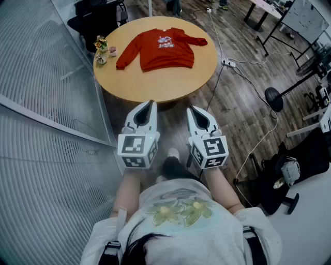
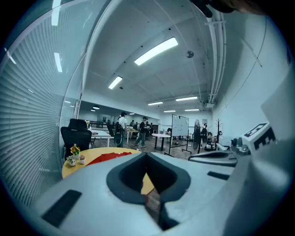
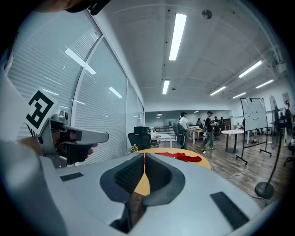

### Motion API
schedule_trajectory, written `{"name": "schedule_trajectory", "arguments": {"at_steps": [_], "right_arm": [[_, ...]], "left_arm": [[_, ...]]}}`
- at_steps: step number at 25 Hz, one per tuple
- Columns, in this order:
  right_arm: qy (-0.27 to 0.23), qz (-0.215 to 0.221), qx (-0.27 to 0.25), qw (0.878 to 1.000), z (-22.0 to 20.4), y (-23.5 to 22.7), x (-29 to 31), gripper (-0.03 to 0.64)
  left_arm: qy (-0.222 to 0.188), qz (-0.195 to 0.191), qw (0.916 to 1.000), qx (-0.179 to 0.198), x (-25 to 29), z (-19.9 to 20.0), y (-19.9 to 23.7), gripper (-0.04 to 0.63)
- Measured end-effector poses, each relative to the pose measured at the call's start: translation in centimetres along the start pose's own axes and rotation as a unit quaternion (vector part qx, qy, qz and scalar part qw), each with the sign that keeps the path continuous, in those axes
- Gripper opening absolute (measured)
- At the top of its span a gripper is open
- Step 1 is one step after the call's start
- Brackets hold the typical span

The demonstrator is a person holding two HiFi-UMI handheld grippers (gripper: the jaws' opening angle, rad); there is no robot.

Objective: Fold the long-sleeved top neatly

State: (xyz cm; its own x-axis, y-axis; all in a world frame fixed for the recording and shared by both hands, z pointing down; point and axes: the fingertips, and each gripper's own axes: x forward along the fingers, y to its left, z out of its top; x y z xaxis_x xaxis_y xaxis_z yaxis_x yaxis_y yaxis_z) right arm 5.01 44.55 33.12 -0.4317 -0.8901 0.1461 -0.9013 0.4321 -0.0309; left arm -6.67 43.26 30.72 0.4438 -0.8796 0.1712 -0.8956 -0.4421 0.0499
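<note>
A red long-sleeved top [image 1: 160,47] with a printed chest motif lies spread flat on the round wooden table [image 1: 170,85], sleeves angled outward. It also shows as a red strip, the top [image 2: 109,157] in the left gripper view and the top [image 3: 179,157] in the right gripper view. My left gripper [image 1: 151,103] and right gripper [image 1: 191,109] hang side by side short of the table's near edge, well away from the garment. Both are shut with nothing between the jaws. The left gripper [image 2: 146,156] and right gripper [image 3: 144,155] point toward the table.
Small potted plants [image 1: 101,50] stand at the table's left edge. A glass wall with blinds [image 1: 41,77] runs along the left. A black office chair [image 1: 98,15] sits behind the table. Cables [image 1: 243,72], a fan stand base [image 1: 273,98] and people in the background occupy the room.
</note>
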Motion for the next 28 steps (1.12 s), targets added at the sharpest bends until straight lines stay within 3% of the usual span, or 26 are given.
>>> {"name": "schedule_trajectory", "arguments": {"at_steps": [13,18,20,23,28], "right_arm": [[-0.006,0.011,0.012,1.0,0.4,-3.4,5.5,0.023],[-0.009,0.032,0.013,0.999,0.5,-4.5,8.3,0.031],[-0.001,0.04,0.017,0.999,0.3,-5.0,9.4,0.147],[0.015,0.038,0.013,0.999,-0.4,-6.2,10.5,0.221],[0.037,0.022,0.003,0.999,-1.5,-8.5,11.5,0.239]], "left_arm": [[0.016,0.003,0.9997,-0.017,5.9,-0.9,2.2,0.005],[0.021,0.004,0.9998,-0.005,8.4,-1.2,2.9,0.011],[0.024,0.0,0.9997,-0.007,9.4,-1.3,3.1,0.085],[0.028,0.001,0.9995,-0.015,10.5,-1.5,3.5,0.256],[0.043,0.027,0.9986,-0.014,11.6,-2.7,5.1,0.293]]}}
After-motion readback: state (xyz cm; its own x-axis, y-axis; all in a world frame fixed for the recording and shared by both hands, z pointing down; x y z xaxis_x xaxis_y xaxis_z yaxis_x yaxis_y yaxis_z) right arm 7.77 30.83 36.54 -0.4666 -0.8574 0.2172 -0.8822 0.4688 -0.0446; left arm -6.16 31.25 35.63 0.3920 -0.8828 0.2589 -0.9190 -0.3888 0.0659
